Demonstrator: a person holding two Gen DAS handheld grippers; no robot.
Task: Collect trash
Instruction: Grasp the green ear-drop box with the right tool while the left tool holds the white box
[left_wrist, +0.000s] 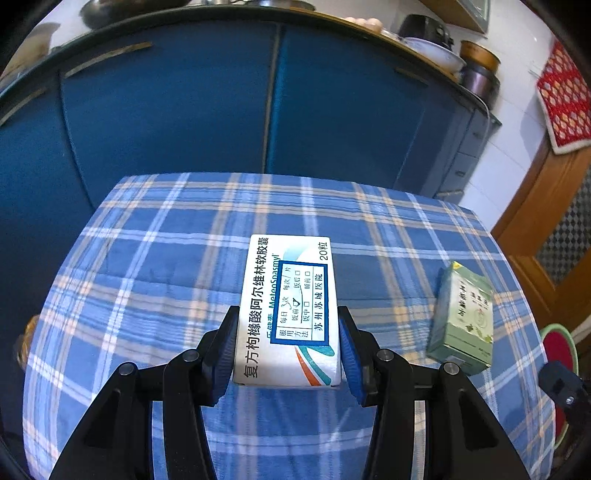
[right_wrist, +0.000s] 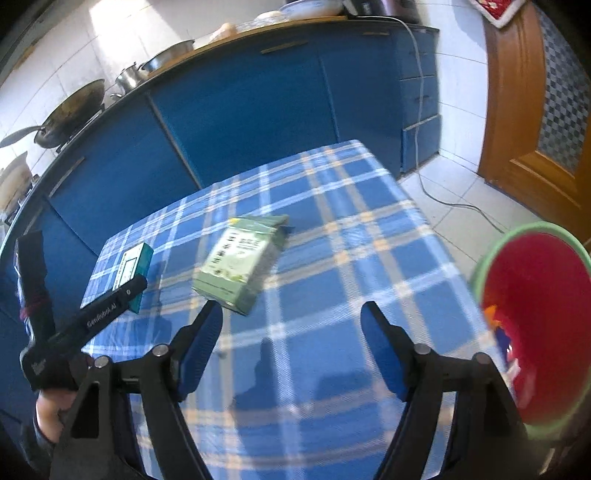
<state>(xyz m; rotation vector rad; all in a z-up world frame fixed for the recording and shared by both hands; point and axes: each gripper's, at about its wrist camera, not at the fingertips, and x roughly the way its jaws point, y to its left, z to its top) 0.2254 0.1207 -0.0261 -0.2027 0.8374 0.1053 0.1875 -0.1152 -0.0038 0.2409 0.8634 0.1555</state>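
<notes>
Left wrist view: the left claw (left_wrist: 288, 354) pinches a white cardboard medicine box (left_wrist: 290, 310) by its two long sides, blue pads (left_wrist: 225, 354) pressed against it at the near end. Printed along the box: "复方枸橼酸阿尔维林软胶囊", "MeteoSpasmyl" partly covered, "20粒"; a blue-framed pharmacy sticker reads "苏州苏城医院" with dosing boxes. The box's long axis runs straight away from the camera, label face up, over the blue plaid cloth of the desk (left_wrist: 166, 258). To the right, a pale green cardboard medicine box (left_wrist: 463, 317) lies on the cloth, long axis also roughly away from the camera, its lettering too small to read. Right wrist view: the right claw (right_wrist: 291, 343) is spread wide with nothing between its blue pads, over the plaid desk (right_wrist: 351, 229). The green box (right_wrist: 240, 262) lies just beyond the left fingertip, apart from it, long axis slanting from near left to far right; a barcode shows, text blurred. At left, the other claw's black arm reads "GenRobot.AI" and grips the white box (right_wrist: 135, 269), seen edge-on with a teal side. At the right edge, beside the desk, stands a red plastic bin with a green rim (right_wrist: 532, 295), coloured scraps inside.
</notes>
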